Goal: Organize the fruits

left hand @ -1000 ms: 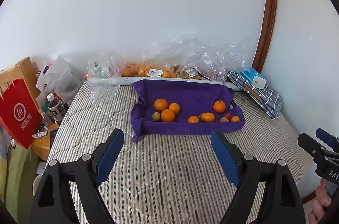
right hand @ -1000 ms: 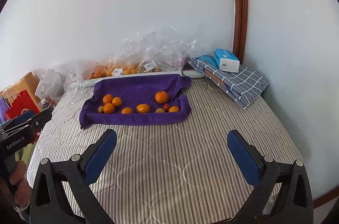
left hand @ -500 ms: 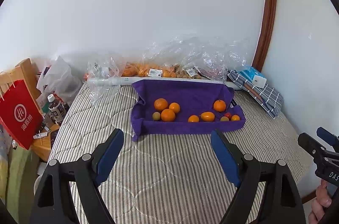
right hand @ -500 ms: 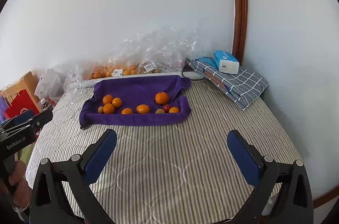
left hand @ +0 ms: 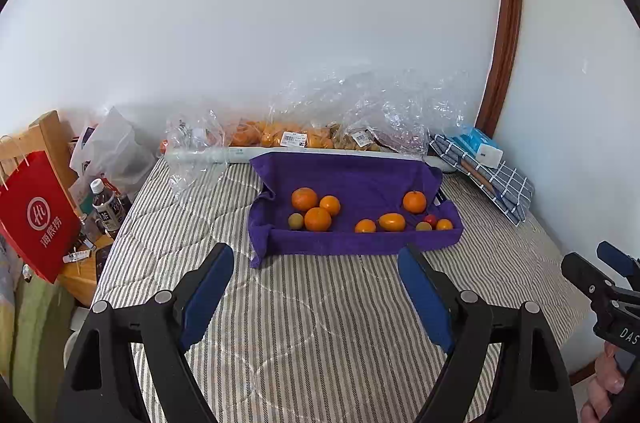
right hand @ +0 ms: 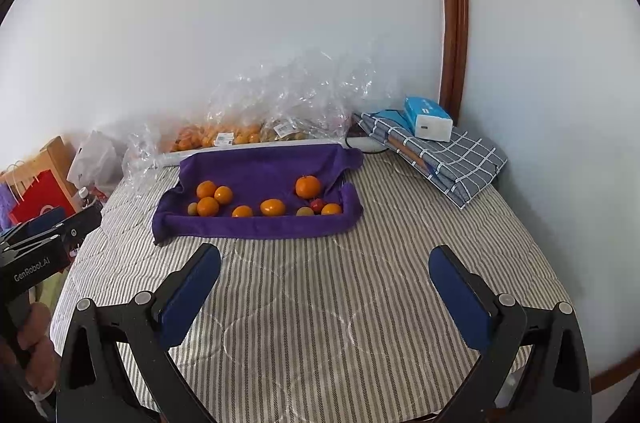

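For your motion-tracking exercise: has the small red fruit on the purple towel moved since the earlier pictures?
No. The small red fruit still lies beside the same orange fruit near the purple towel's right end.

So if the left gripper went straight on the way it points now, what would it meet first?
Probably the striped bedcover, short of the purple towel holding the fruit. The left gripper is open, empty and angled down at bare cover; depth is uncertain.

Soft, even daylight fills both fisheye views, bright on the plain white wall. Crinkled clear plastic bags catch small glints. Shadows are faint (mostly under the fruit). Edges bow strongly, corners vignette black; focus is sharp throughout.
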The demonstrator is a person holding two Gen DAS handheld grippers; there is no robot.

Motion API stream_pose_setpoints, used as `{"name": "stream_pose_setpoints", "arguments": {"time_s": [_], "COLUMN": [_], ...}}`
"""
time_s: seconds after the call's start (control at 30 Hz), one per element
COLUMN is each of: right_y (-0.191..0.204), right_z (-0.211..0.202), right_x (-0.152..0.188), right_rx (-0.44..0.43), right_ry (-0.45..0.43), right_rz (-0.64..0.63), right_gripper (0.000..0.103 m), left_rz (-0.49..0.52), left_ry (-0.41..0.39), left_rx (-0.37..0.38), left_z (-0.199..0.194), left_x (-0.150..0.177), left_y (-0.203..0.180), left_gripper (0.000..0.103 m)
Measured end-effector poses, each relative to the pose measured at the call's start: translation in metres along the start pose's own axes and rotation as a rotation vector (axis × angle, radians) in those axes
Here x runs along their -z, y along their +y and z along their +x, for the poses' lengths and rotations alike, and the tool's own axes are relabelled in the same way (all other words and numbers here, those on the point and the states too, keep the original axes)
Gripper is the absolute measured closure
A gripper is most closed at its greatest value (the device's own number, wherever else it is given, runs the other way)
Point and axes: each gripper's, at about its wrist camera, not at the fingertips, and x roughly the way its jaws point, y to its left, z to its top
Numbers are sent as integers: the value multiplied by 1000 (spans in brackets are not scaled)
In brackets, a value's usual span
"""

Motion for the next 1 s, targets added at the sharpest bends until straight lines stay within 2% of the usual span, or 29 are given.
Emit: {"name": "stream_pose_setpoints", "arguments": {"time_s": [1.0], "right_y": [2], "right_z": [0], "right_x": [1], "right_rx": [-10], "right_ry": [-5], "right_rz": [-3], "right_gripper": [1], "left_rz": [-1], "left_ry": [0], "left_rx": [0], "left_z": [0], "left_x": [-2], "left_y": [2], "left_gripper": [19]}}
